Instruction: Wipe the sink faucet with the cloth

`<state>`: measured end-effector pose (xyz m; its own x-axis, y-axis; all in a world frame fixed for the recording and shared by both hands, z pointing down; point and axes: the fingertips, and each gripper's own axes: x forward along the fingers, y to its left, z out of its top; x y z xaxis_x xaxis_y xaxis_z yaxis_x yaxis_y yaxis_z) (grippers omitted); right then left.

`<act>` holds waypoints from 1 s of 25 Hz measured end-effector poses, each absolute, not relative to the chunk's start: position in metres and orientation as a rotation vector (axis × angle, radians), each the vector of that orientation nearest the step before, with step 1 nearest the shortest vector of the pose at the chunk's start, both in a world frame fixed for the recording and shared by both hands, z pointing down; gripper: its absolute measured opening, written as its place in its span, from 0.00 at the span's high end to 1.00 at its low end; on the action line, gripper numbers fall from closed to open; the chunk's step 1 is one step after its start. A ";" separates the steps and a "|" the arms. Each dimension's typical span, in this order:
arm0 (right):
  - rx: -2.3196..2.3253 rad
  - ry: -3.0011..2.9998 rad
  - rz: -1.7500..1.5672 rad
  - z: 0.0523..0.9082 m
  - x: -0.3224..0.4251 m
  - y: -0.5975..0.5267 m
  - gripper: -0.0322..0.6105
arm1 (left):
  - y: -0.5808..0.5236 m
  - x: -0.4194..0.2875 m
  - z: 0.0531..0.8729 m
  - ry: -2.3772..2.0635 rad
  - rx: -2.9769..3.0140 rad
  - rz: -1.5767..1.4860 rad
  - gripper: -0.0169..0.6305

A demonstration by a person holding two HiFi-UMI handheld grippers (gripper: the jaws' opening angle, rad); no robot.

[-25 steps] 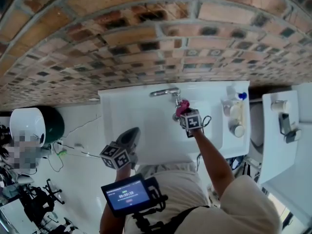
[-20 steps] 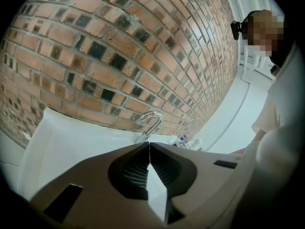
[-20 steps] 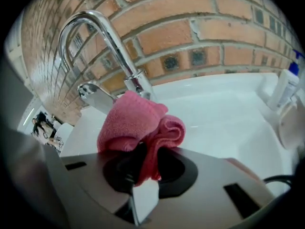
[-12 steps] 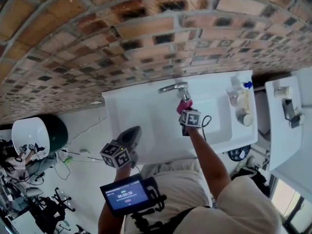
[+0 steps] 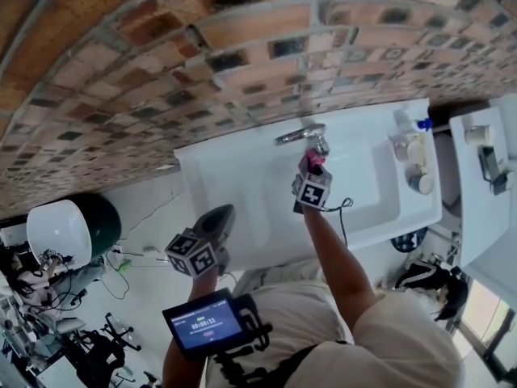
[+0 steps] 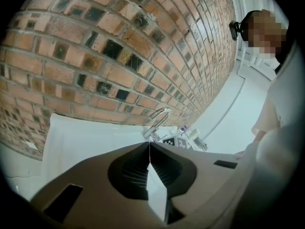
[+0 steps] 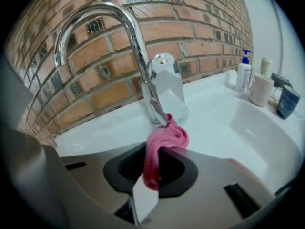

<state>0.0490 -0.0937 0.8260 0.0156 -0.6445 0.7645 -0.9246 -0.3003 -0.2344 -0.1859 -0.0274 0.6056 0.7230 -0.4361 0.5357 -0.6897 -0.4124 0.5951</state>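
A chrome gooseneck faucet (image 7: 157, 87) stands at the back of a white sink (image 5: 242, 176) against a brick wall; the faucet (image 5: 303, 136) also shows in the head view and the faucet (image 6: 156, 123) in the left gripper view. My right gripper (image 7: 157, 168) is shut on a pink cloth (image 7: 162, 144), and the cloth touches the base of the faucet body. In the head view the cloth (image 5: 311, 164) sits just below the faucet with the right gripper (image 5: 313, 186) behind it. My left gripper (image 5: 212, 231) hangs at the sink's front edge, jaws shut on nothing (image 6: 148, 149).
A soap pump bottle (image 7: 244, 70), a white cup (image 7: 259, 88) and a dark mug (image 7: 288, 101) stand on the sink's right ledge. The brick wall (image 5: 202, 63) rises right behind the faucet. A second white fixture (image 5: 485, 176) is at the far right.
The right gripper with the pink cloth has stayed by the faucet base, shifting slightly along it. The head camera has tilted, moving the sink in view. The left gripper holds its place.
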 end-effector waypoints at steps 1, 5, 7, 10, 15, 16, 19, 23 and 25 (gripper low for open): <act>1.987 -1.603 1.176 0.824 0.047 -0.096 0.84 | -0.028 -0.188 0.606 -0.848 2.071 0.380 0.99; 1.998 -1.629 1.184 0.820 0.031 -0.105 0.84 | -0.030 -0.197 0.612 -0.837 2.067 0.386 0.99; 2.024 -1.633 1.155 0.815 0.032 -0.116 0.85 | -0.032 -0.203 0.612 -0.842 2.071 0.394 0.99; 2.074 -1.605 1.125 0.813 0.034 -0.130 0.84 | -0.032 -0.208 0.610 -0.845 2.077 0.393 0.99; 2.113 -1.619 1.128 0.806 0.034 -0.151 0.84 | -0.028 -0.216 0.611 -0.856 2.072 0.389 0.99; 2.115 -1.627 1.136 0.806 0.033 -0.155 0.84 | -0.027 -0.218 0.611 -0.860 2.070 0.387 0.99; 2.132 -1.624 1.148 0.800 0.034 -0.164 0.84 | -0.025 -0.224 0.612 -0.874 2.062 0.379 0.99; 2.152 -1.639 1.145 0.789 0.037 -0.165 0.84 | -0.021 -0.226 0.612 -0.886 2.056 0.366 0.99; 2.146 -1.706 1.107 0.779 0.034 -0.164 0.84 | -0.021 -0.225 0.609 -0.888 2.059 0.357 0.99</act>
<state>0.0340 -0.1635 0.7790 0.0621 -0.7615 0.6451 -0.8993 -0.3231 -0.2949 -0.2247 -0.0210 0.6092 0.7077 -0.4629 0.5337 -0.7035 -0.3929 0.5922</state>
